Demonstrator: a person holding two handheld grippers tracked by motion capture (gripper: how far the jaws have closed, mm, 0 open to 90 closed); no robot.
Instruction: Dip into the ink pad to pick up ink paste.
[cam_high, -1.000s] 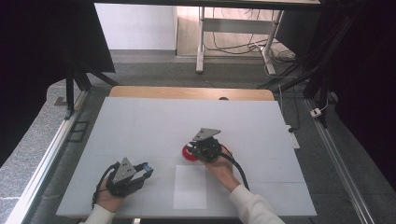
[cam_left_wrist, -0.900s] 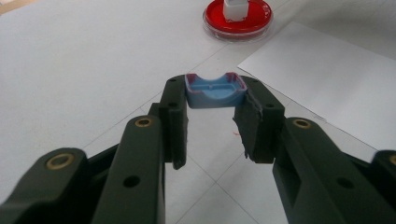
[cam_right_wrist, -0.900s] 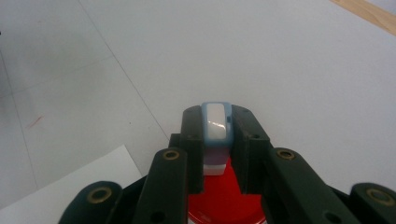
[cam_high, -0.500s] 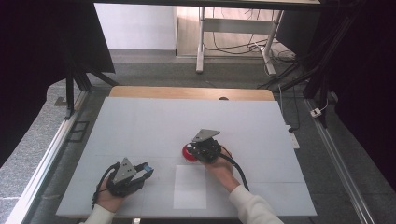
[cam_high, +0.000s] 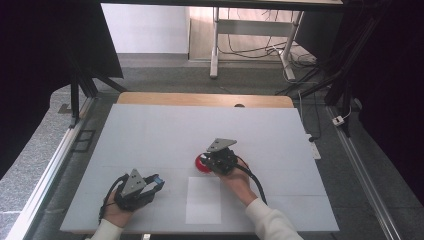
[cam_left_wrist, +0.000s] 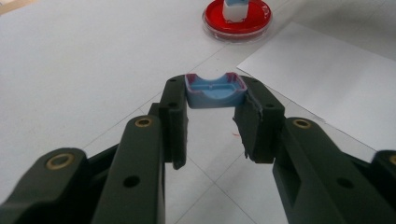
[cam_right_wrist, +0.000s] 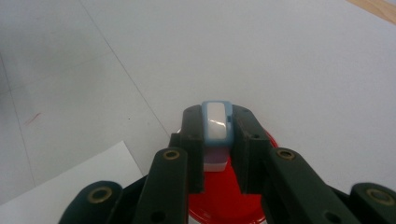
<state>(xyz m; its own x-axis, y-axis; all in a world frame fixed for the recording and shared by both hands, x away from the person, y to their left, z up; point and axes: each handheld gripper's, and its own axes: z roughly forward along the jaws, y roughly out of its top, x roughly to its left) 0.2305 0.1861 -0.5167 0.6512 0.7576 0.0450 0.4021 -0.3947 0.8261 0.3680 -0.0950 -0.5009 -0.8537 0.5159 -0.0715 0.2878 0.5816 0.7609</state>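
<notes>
In the high view, the right gripper (cam_high: 210, 159) is held over the red dish (cam_high: 202, 163). In the left gripper view, a blue cap (cam_left_wrist: 215, 90) is pinched. In the right gripper view, a white-and-blue block (cam_right_wrist: 216, 125) is pinched above the dish; it should be kept upright and steady.

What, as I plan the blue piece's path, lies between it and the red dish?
Nothing visible: only bare table separates the blue piece in the left claw from the red dish; the paper sheet lies flat beside that path.

On the pale grey table (cam_high: 150, 135), the right gripper (cam_high: 216, 161) rests at a round red dish (cam_high: 201, 163). The left gripper (cam_high: 152, 183) lies near a white paper sheet (cam_high: 203, 200).
</notes>
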